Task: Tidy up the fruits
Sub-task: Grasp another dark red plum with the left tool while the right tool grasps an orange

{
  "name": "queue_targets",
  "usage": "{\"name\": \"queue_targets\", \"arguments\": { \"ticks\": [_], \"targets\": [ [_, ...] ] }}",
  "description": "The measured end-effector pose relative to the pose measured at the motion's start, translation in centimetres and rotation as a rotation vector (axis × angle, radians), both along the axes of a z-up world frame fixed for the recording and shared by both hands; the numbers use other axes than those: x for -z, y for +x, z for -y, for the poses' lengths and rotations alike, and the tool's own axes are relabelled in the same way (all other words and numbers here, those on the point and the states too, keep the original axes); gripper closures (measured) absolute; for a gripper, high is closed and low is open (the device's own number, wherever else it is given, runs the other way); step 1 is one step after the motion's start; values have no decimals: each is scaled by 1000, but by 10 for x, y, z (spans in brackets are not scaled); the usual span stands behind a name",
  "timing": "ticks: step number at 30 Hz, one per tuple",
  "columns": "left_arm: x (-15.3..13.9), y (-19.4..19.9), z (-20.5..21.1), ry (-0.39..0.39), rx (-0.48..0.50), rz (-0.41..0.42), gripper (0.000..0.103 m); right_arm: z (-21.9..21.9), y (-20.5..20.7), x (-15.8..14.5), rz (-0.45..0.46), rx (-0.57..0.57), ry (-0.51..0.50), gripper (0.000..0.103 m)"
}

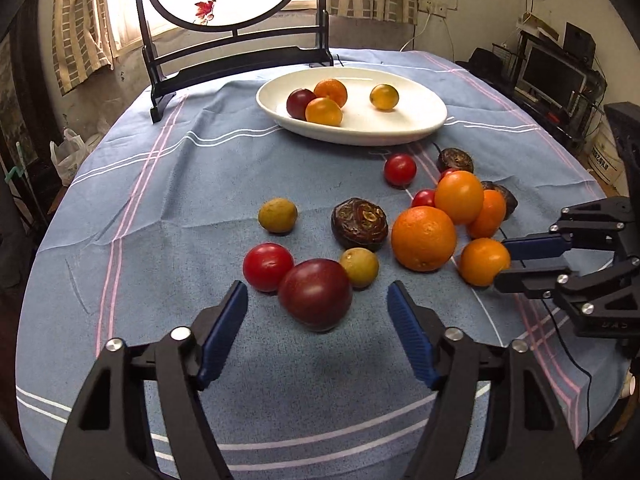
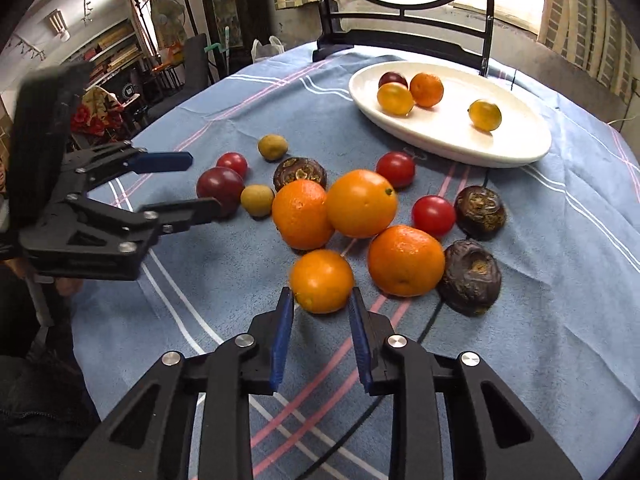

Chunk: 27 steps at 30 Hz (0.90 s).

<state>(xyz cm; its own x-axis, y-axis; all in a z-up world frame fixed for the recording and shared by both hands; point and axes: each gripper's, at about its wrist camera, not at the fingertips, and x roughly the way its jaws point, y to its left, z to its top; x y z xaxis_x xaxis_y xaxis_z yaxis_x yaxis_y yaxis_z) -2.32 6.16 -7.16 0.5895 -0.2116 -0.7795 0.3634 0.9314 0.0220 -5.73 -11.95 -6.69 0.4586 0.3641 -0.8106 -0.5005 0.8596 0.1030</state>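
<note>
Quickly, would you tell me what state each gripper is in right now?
Left gripper: open around the dark red plum, not gripping.
Right gripper: shut on the small orange.

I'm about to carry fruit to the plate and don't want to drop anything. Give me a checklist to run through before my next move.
1. Right hand-held gripper closed on the small orange: ok, a pad on each side.
2. Grip sits at the orange's middle: cannot tell, the pads look low on it.
3. Left hand-held gripper gripping the plum: not ok, jaws open, pads clear of it.
4. Plum free of neighbours: not ok, the red tomato crowds it.
5. Room on the white plate: ok, four fruits, bare space left.
</note>
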Motion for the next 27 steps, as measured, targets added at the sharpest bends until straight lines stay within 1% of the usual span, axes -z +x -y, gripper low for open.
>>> {"name": "queue_targets", "arguments": {
  "ticks": [1,3,5,6,8,9,11,12,15,17,18,19,20,23,26,27],
  "targets": [
    [3,2,0,-1,-1,-17,50,2,-1,-1,3,2,3,76],
    [9,6,-1,-9,-15,-39,50,6,-4,-3,0,-1,14,78],
    [13,10,-3,-8,-30,-48,50,8,-5,-4,2,1,23,78],
    [14,11,-4,-11,-33,-53,54,8,-5,-4,5,1,24,78],
    [13,13,-6,-32,-33,-66,57,10,-5,-4,6,3,33,80],
    [13,13,-6,-39,-34,-70,63,10,-6,-3,8,2,35,83],
    [12,12,-5,-28,-35,-63,63,11,-7,-3,7,2,40,86],
    [12,11,-4,-23,-32,-59,63,11,-7,-3,4,1,41,91],
    [7,4,-3,-23,-16,-41,63,14,-8,-3,15,17,24,92],
    [3,-2,-3,-31,-7,-25,63,13,-8,-1,6,12,11,91],
    [1,-4,-4,-34,-6,-21,63,13,-7,0,-8,14,16,77],
    [-1,-6,-4,-36,-6,-17,63,12,-7,2,-28,20,30,51],
    [-2,-7,-5,-37,-7,-14,63,12,-5,1,-30,36,40,43],
    [-6,-10,-7,-51,-11,-11,63,7,0,4,-19,51,26,42],
    [-8,-13,-10,-62,-14,-7,63,4,9,12,-56,64,34,42],
    [-8,-13,-10,-63,-15,-6,63,3,11,13,-52,69,41,49]
  ]
}}
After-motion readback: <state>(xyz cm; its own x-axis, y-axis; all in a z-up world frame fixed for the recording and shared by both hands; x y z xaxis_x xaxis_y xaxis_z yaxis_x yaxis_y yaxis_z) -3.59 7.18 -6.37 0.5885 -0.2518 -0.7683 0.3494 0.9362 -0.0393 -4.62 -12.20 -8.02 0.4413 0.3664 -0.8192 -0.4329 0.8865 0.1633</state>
